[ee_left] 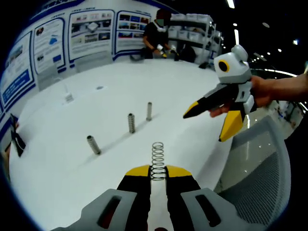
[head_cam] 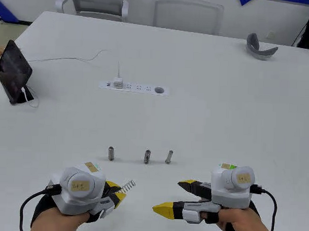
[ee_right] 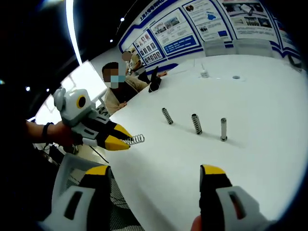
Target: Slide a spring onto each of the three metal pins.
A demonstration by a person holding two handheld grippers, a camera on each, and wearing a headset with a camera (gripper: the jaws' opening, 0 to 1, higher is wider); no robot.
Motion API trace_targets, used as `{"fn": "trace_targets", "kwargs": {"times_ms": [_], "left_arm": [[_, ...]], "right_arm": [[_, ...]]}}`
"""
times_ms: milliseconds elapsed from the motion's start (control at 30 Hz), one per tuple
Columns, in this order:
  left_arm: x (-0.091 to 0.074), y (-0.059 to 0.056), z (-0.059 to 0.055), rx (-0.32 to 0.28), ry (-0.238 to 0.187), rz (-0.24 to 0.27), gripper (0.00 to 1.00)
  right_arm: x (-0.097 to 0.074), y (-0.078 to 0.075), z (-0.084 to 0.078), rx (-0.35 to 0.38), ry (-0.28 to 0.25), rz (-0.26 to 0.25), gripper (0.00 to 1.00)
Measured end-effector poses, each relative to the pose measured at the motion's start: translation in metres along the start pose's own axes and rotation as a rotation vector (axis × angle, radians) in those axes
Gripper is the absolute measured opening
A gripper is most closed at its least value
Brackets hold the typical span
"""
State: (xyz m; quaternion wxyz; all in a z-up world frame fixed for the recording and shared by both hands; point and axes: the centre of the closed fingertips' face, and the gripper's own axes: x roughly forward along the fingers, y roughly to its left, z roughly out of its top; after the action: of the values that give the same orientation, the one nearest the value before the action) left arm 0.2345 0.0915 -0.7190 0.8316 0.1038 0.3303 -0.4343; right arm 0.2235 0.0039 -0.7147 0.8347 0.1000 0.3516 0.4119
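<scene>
Three upright metal pins (head_cam: 147, 156) stand at twelve o'clock from the yellow-tipped left gripper (head_cam: 118, 194), which pinches a small coiled wire spring (head_cam: 128, 185) at its tips. Two pins seemingly wear springs (head_cam: 111, 153); the right gripper (head_cam: 168, 196) gapes empty.

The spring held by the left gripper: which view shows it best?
The left gripper view: the spring stands close and central, pinched by the left gripper. The head view and the right gripper view show it small, jutting from that gripper.
</scene>
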Motion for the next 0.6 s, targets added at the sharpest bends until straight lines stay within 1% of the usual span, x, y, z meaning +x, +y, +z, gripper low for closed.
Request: {"fn": "trace_targets", "kwargs": {"times_ms": [167,300,467,600], "left_arm": [[-0.003,-0.005,0.008,0.006,-0.019,-0.008,0.11],[-0.004,-0.011,0.011,0.014,-0.028,-0.017,0.11],[-0.002,-0.017,0.012,0.023,-0.030,-0.030,0.11],[-0.002,-0.024,0.017,0.035,-0.036,-0.045,0.11]], "right_arm": [[0.009,0.007,0.005,0.006,-0.004,0.027,0.75],[0.013,0.013,0.013,0.028,-0.029,0.056,0.70],[0.016,0.018,0.023,0.073,-0.067,0.087,0.63],[0.018,0.021,0.030,0.143,-0.109,0.115,0.56]]}}
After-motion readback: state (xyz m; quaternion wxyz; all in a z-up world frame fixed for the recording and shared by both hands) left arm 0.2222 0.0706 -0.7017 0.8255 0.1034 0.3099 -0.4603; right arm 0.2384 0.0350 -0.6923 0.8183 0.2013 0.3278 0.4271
